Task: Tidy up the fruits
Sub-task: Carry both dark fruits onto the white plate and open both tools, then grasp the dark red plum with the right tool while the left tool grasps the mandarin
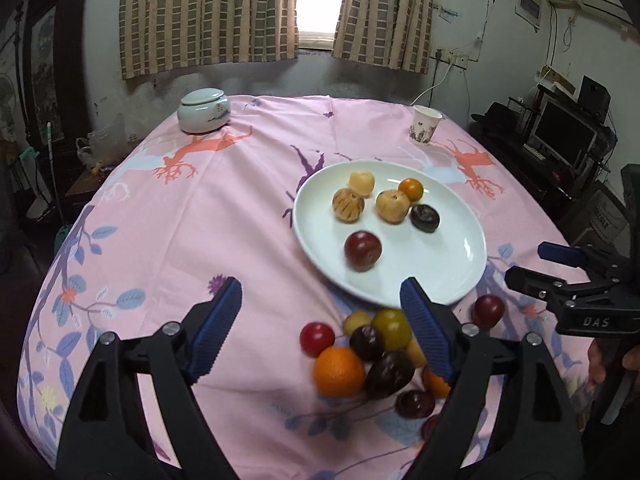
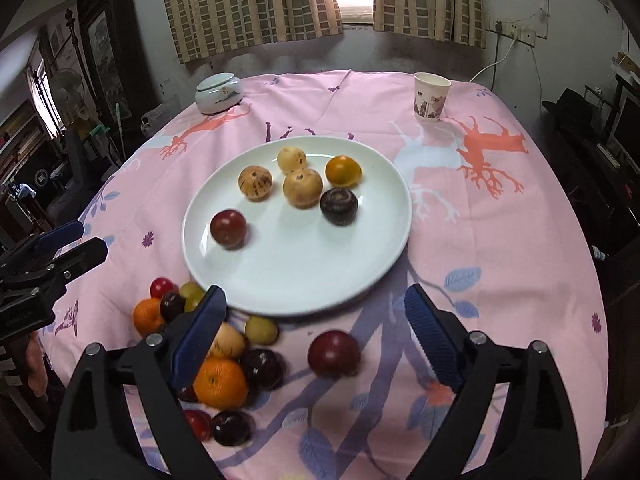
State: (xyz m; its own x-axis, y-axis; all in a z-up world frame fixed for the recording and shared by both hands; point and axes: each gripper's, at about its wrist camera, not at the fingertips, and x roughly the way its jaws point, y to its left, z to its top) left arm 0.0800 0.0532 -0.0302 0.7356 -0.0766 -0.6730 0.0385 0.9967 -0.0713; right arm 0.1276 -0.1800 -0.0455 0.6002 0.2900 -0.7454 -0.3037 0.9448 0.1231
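Six fruits sit on the white plate (image 2: pixel 352 280): three tan, speckled round ones (image 2: pixel 302 188), a small orange one (image 2: pixel 343 169), a dark purple one (image 2: pixel 339 205) and a red plum (image 2: pixel 228 228) that lies apart from the others, nearer the plate's front edge. Just off that edge, on the pink patterned cloth of the counter (image 2: pixel 520 240), lies a loose pile of fruit (image 2: pixel 224 360): oranges, dark plums, red plums and yellow-green ones, touching one another. One red plum (image 2: pixel 334 354) lies alone beside the pile.

The right tongs (image 2: pixel 316 336) stand wide apart with nothing between the pads; the lone red plum lies on the cloth in the gap, and the left blue finger (image 2: pixel 200 332) covers part of the pile. The left tongs (image 1: pixel 322 320) are likewise spread and hold nothing; the pile lies beneath and around the right finger (image 1: pixel 426 328). Both tongs point downward at a slant toward the plate, side by side, each showing at the edge of the other's view.
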